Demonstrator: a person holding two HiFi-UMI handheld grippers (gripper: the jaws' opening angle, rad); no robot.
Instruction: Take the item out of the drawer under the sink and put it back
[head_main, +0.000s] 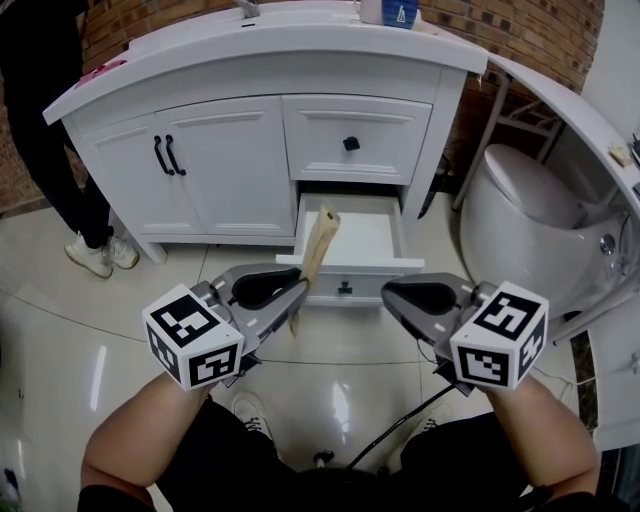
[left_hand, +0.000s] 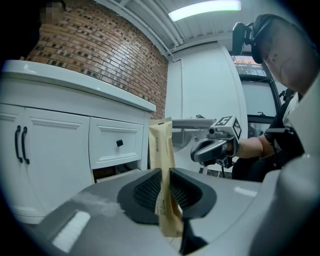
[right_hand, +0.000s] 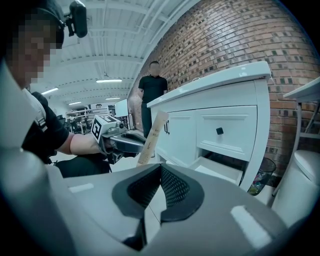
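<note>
Tan paper packet (head_main: 319, 245): clamped by the left gripper (head_main: 300, 291) at its lower part, with a short tail sticking out below the pads. It's held near upright with a slight tilt, top end toward the upper right, at frame centre in the head view. It is above and just in front of the open lower drawer (head_main: 367, 232), not inside it. In the left gripper view the ribbed pads are seen pressing on both flat faces.

Handling, as judged:
- Light, thin and flat, probably a sachet. It stands unsupported above the grip, so some stiffness is assumed.
- Paper skin, so creasing or crushing is likely if it's squeezed hard. A smooth face may slide under a loose pinch.
- Best taken across the flat faces, as now. A grip nearer the middle would cut the swing of the long free end.
- Free top end could catch on the drawer front or the upper drawer (head_main: 351, 143) when lowered, so it should go in tilted or laid flat.

Right gripper (head_main: 390, 291): jaws brought together, nothing between them, parked at lower right of the head view, well apart from the packet.

Drawer interior looks bare white and no other contents can be made out. Step judged: item is out, return not yet done.

Surroundings: white vanity (head_main: 220, 170) across the upper frame, toilet (head_main: 520, 205) at right, a bystander (head_main: 45, 130) at upper left.
</note>
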